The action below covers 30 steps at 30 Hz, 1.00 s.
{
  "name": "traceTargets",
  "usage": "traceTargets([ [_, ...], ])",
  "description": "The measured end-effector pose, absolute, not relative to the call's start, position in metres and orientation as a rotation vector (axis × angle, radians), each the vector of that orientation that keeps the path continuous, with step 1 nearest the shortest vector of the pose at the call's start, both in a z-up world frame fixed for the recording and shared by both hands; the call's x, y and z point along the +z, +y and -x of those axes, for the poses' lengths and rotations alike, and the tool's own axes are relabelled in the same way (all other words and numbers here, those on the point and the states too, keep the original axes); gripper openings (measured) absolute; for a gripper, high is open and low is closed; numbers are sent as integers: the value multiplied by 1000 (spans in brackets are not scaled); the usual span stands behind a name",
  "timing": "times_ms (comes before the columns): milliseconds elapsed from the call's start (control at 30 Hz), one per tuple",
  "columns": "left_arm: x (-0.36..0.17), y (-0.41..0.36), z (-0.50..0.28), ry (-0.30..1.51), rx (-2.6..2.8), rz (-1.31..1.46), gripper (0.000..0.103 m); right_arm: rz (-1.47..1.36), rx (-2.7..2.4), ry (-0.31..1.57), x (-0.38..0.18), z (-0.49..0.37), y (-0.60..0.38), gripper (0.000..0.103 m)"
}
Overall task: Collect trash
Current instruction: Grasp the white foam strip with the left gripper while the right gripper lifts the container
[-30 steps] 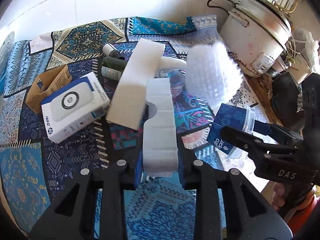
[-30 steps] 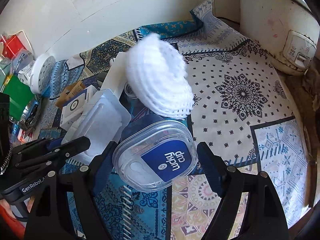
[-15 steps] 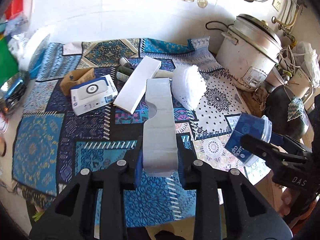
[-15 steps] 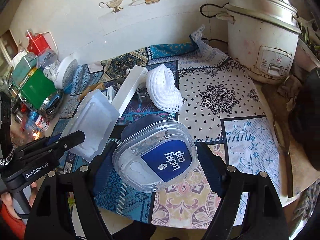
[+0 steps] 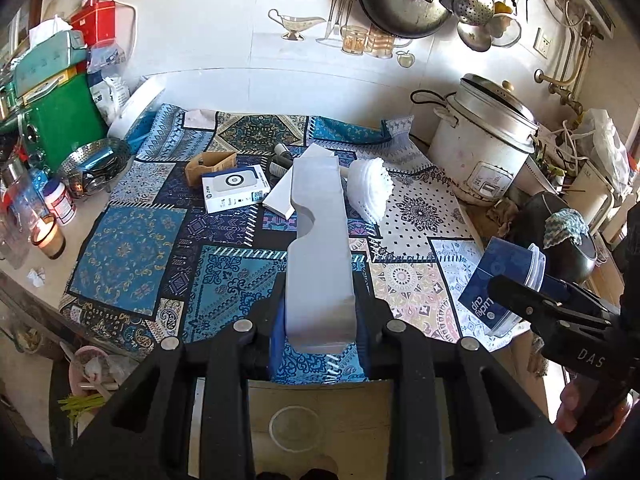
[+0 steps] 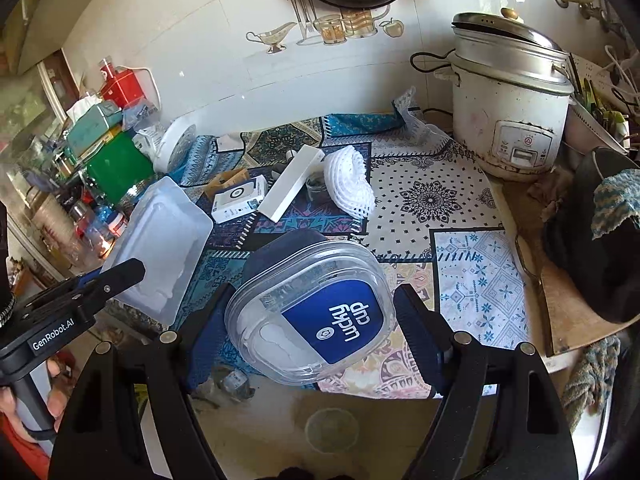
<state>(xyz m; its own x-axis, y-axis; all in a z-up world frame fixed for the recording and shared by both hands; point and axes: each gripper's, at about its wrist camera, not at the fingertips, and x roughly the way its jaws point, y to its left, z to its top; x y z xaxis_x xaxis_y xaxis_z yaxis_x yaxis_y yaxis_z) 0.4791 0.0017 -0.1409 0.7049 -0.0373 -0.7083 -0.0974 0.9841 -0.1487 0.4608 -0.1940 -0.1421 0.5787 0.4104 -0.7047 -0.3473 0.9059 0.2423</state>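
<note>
My left gripper [image 5: 319,330] is shut on a clear plastic tray [image 5: 318,256], held edge-on above the patterned cloth; the same tray [image 6: 158,240] shows flat at the left of the right wrist view. My right gripper [image 6: 310,320] is shut on a clear plastic cup with a blue "lucky cup" label [image 6: 312,312], also seen at the right of the left wrist view [image 5: 504,284]. On the cloth lie a white foam net [image 5: 370,188], a long white box [image 6: 290,190], a white device box [image 5: 234,194], a brown carton [image 5: 210,164] and small dark bottles [image 5: 280,160].
A white rice cooker [image 5: 480,152] stands at the back right beside a dark pot with a rag [image 6: 600,232]. Boxes, a steel strainer [image 5: 94,164], jars and a lit candle [image 5: 48,236] crowd the left side. The counter's front edge runs just below both grippers, with floor beneath.
Both grippers have pulled back and risen from the counter, each keeping its item. The wall, hanging pans and counter's front edge have come into view.
</note>
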Motion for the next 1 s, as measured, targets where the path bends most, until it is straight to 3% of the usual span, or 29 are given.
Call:
traceTargets([
  [333, -145, 13, -404, 784, 12, 125, 28, -78, 430, 809, -133, -396, -169, 78],
  [600, -170, 35, -343, 849, -41, 127, 28, -86, 377, 868, -161, -343, -149, 78],
  [1000, -281, 40, -310, 1084, -54, 157, 28, -133, 324, 1071, -266, -312, -147, 78],
])
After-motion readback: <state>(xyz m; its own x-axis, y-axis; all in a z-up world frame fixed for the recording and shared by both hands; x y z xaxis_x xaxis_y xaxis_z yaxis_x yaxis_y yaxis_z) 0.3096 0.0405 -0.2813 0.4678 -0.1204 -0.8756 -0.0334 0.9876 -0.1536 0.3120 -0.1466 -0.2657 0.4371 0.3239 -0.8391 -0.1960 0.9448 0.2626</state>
